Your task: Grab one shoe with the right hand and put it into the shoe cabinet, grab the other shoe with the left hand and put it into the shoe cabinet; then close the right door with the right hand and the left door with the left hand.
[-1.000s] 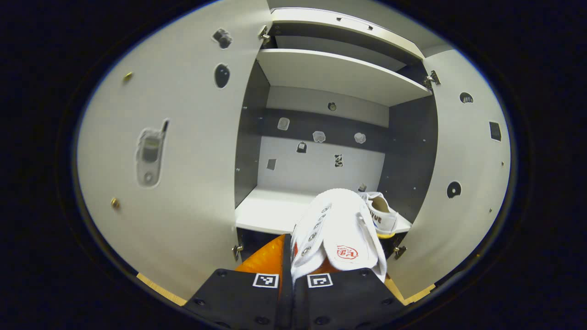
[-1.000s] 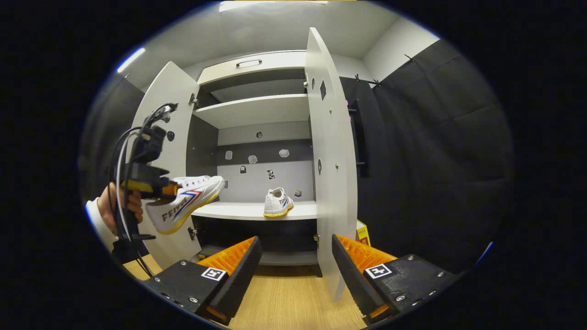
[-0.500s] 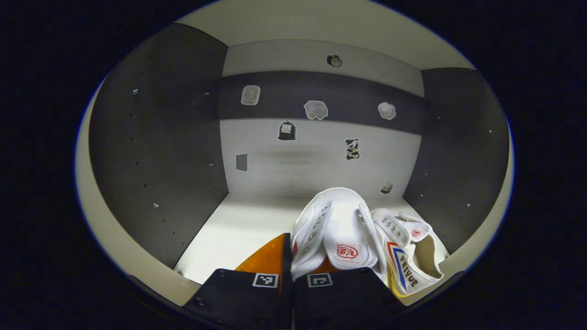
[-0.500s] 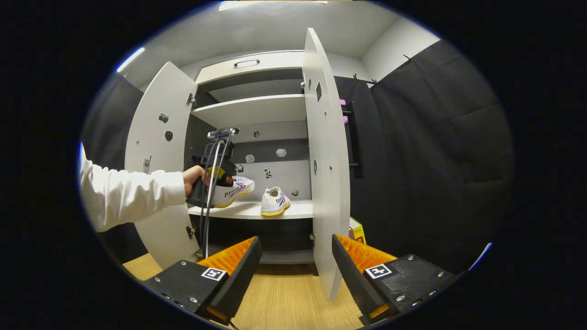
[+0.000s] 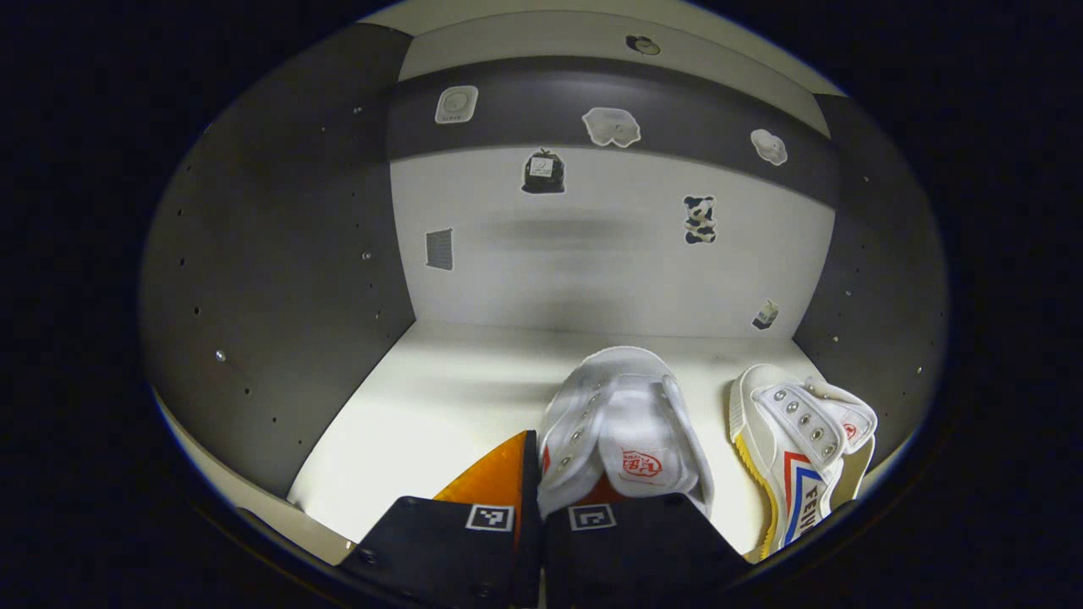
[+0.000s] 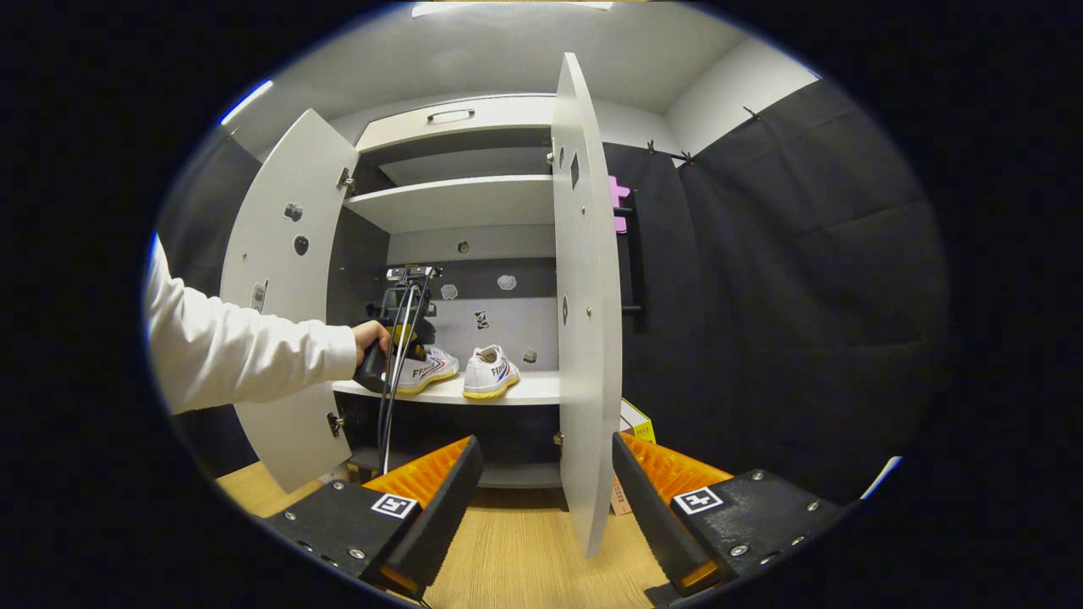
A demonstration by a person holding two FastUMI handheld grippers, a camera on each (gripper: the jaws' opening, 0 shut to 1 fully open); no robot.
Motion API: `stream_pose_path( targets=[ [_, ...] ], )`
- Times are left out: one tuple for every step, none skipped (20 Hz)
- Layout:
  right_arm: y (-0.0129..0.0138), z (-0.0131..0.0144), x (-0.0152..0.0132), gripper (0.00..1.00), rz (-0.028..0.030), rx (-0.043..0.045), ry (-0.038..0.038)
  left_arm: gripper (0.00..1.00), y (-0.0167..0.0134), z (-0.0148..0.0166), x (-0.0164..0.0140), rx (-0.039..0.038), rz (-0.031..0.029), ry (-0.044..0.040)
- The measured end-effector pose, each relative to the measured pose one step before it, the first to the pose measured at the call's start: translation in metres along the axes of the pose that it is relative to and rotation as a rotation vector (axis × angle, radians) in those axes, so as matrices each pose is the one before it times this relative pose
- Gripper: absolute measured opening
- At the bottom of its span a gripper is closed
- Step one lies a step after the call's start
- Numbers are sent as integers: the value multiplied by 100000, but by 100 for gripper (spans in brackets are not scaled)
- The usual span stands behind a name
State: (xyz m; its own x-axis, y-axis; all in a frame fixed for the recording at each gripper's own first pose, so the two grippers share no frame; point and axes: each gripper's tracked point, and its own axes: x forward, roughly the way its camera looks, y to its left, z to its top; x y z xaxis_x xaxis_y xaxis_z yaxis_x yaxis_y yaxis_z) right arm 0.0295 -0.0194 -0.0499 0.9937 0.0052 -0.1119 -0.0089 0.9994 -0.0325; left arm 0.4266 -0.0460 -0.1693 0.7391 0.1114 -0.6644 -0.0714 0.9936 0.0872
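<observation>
Two white shoes are seen inside the shoe cabinet [image 6: 457, 203], both on the same white shelf [image 5: 440, 406]. In the left gripper view, the left gripper [image 5: 538, 474] is closed on the heel end of the held shoe [image 5: 622, 423], with the fingers pressed together on the shoe's collar; its toe points toward the back panel. Whether the sole is resting on the shelf cannot be told from this view. The second shoe [image 5: 799, 440] is set just beside it on the right (a narrow strip of shelf is visible between them), near the dark right side wall. Several small stickers are noted on the back panel [image 5: 592, 254].

In the right gripper view, the right gripper [image 6: 541, 482] is held well back from the cabinet with its fingers spread wide apart and nothing between them, above a wooden floor [image 6: 516, 558]. Both doors stand open: the left door [image 6: 283, 279] swung outward, the right door [image 6: 579, 296] seen nearly edge-on between the fingers. A hand [image 6: 370, 334] on a white sleeve [image 6: 245, 355] is seen reaching into the cabinet at shelf height, holding the other gripper, with cables hanging below. Both shoes are visible side by side on the shelf there.
</observation>
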Motion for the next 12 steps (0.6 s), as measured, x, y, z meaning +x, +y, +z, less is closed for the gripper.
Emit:
stream_pose_path(
  targets=[
    [-13,13,33,94,108,-97,86,10,-169,178,51,-377,-633,-851],
    [-72,-67,116,94,59,15,-183,10,-11,-341,35,1484,-292,1600],
    [81,-7,49,94,341,228,-90,12,-403,86,-181,1289,-1885,65],
    [84,-63,29,94,332,275,86,15,-77,342,-235,1192,628,-931],
    [-12,7,121,94,79,181,36,24,75,216,-91,624,106,-739],
    [45,-32,11,94,348,198,-91,33,128,-157,-276,1105,1261,1004],
    [22,53,25,94,261,109,-203,46,230,-78,-232,1101,328,-165],
    [-35,79,-41,94,140,-38,-430,49,24,64,-257,441,-205,-699],
    [-29,53,-39,94,40,-81,-260,56,-25,87,-316,308,-694,-1078],
    [-17,31,-134,94,218,84,-124,62,30,71,-454,141,-987,-606],
    [78,91,-87,94,390,323,-70,72,162,81,-628,24,-305,-954],
    [78,32,26,94,439,339,51,76,387,280,-584,-75,832,-1590]
  ],
)
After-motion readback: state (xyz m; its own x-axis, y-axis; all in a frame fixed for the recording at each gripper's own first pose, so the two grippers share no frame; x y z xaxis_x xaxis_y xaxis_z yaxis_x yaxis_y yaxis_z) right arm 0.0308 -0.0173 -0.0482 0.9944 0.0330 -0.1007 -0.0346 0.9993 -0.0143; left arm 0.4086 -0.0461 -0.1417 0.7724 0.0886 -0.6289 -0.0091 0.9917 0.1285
